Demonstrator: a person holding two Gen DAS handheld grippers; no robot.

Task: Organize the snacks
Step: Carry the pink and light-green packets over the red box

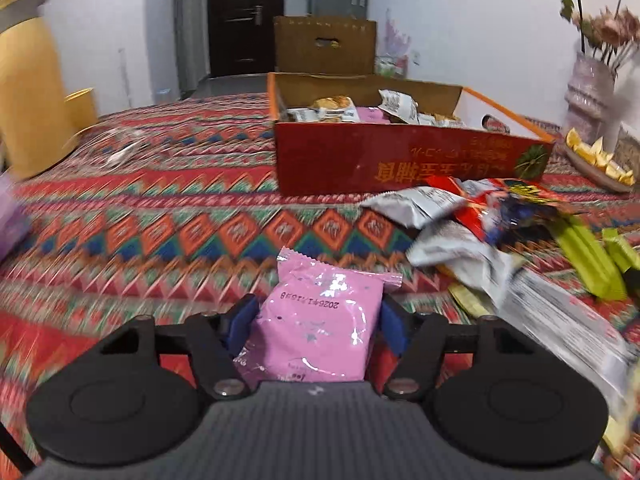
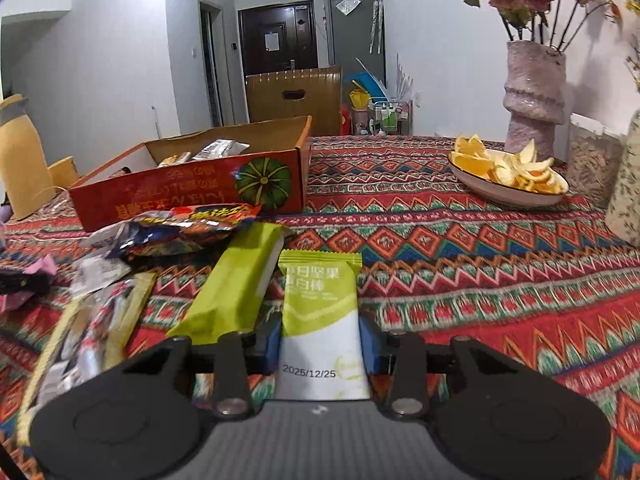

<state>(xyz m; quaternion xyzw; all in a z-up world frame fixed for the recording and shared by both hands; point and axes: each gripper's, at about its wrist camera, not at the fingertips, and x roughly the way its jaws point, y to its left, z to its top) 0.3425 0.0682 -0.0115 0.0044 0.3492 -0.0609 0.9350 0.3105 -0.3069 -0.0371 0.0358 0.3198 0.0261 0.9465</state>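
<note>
Left wrist view: the left gripper (image 1: pixel 318 322) has its blue fingers (image 1: pixel 244 314) on either flank of a pink snack packet (image 1: pixel 320 320), pads pressed against the wrapper, so the packet is held. It reaches forward past the fingertips, its crimped end towards the red cardboard box (image 1: pixel 400 160). Right wrist view: the right gripper (image 2: pixel 322 344) has its fingers (image 2: pixel 370 346) drawn in narrow on a green and white snack bar (image 2: pixel 322 320), gripped at its lower, white half, the green end sticking out ahead.

Both hands look to be at the pick-up step, each with one snack taken from the loose pile. I cannot tell whether either snack is clear of the patterned cloth on the surface (image 2: pixel 480 260). The next move, as I judge it, calls for lifting both and carrying them over the near wall of the box, which stands further in on the surface and already holds several wrapped snacks, then letting go inside it.

Beside the bar lies a longer green packet (image 2: pixel 236 284), just left of the fingers and near enough to snag. More loose wrappers (image 1: pixel 460 232) sit between the pink packet and the box's right corner. A plate of orange pieces (image 2: pixel 508 176) stands towards the right edge, well apart
</note>
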